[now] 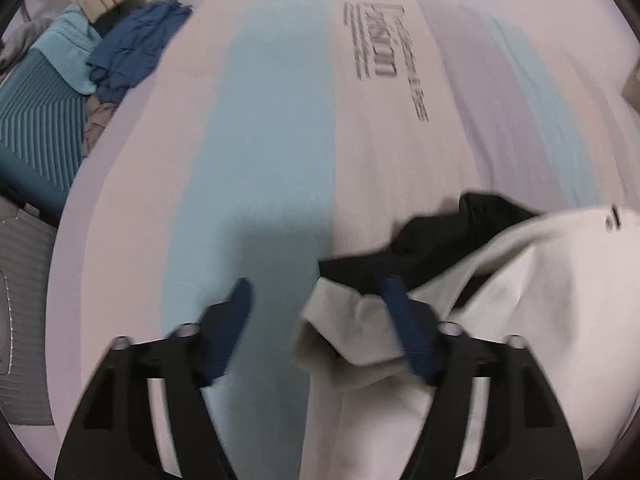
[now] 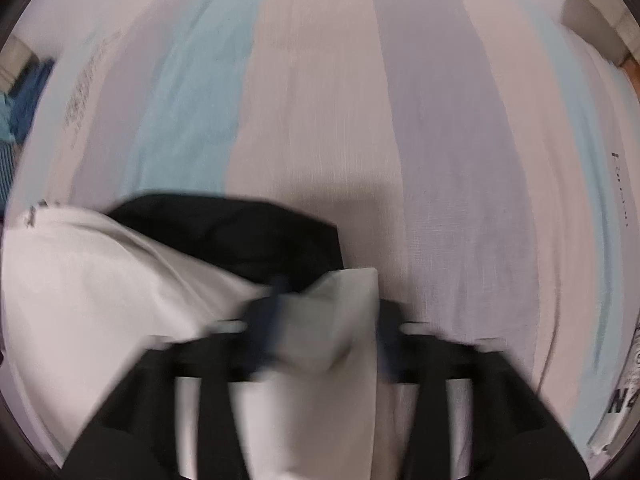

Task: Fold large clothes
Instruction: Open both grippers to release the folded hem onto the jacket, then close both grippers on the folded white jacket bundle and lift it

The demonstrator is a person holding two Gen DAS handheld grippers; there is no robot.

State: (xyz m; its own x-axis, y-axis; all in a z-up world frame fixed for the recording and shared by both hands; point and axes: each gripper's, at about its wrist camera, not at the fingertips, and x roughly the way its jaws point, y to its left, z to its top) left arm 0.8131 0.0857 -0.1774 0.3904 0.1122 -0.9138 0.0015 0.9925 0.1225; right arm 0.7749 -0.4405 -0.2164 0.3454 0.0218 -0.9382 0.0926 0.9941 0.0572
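White garment [image 1: 500, 280] edge lies between parted left hand-held gripper [image 1: 316, 292] fingers.

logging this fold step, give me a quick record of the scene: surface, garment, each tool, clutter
surface: striped sheet, pink, light blue and lilac, with printed text
garment: white garment with black lining, rumpled on the sheet
left tool: open, a white corner between its blue pads, unpressed
right tool: open, blurred, a white fold between its pads
clutter: blue clothes heaped past the sheet's edge
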